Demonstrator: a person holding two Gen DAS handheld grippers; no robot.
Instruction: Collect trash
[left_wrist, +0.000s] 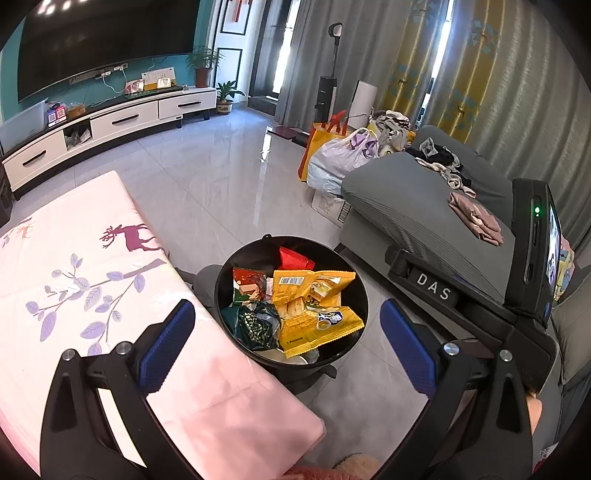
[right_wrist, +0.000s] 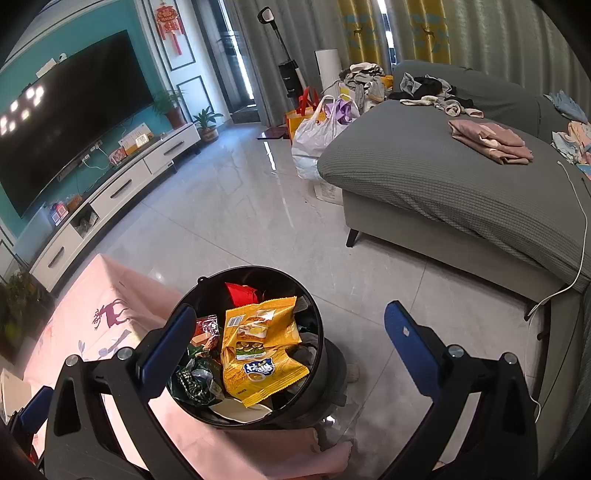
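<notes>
A round black trash bin (left_wrist: 360, 291) stands on the floor beside the pink-clothed table; it also shows in the right wrist view (right_wrist: 325, 354). It holds yellow snack bags (left_wrist: 314, 314) (right_wrist: 258, 350), a red wrapper (left_wrist: 293, 258) (right_wrist: 242, 293), a red-brown packet (left_wrist: 247, 286) and a dark green wrapper (left_wrist: 255, 325) (right_wrist: 195, 380). My left gripper (left_wrist: 288, 328) is open and empty, held above the bin. My right gripper (right_wrist: 291, 332) is open and empty, also above the bin. The right gripper's body (left_wrist: 480, 295) shows at the right of the left wrist view.
A table with a pink deer-print cloth (left_wrist: 92, 295) (right_wrist: 110, 306) lies left of the bin. A grey sofa (left_wrist: 413, 199) (right_wrist: 443, 177) with clothes stands right. Bags (left_wrist: 340, 155) (right_wrist: 314, 133) sit at its far end. A TV cabinet (left_wrist: 110, 125) lines the far wall.
</notes>
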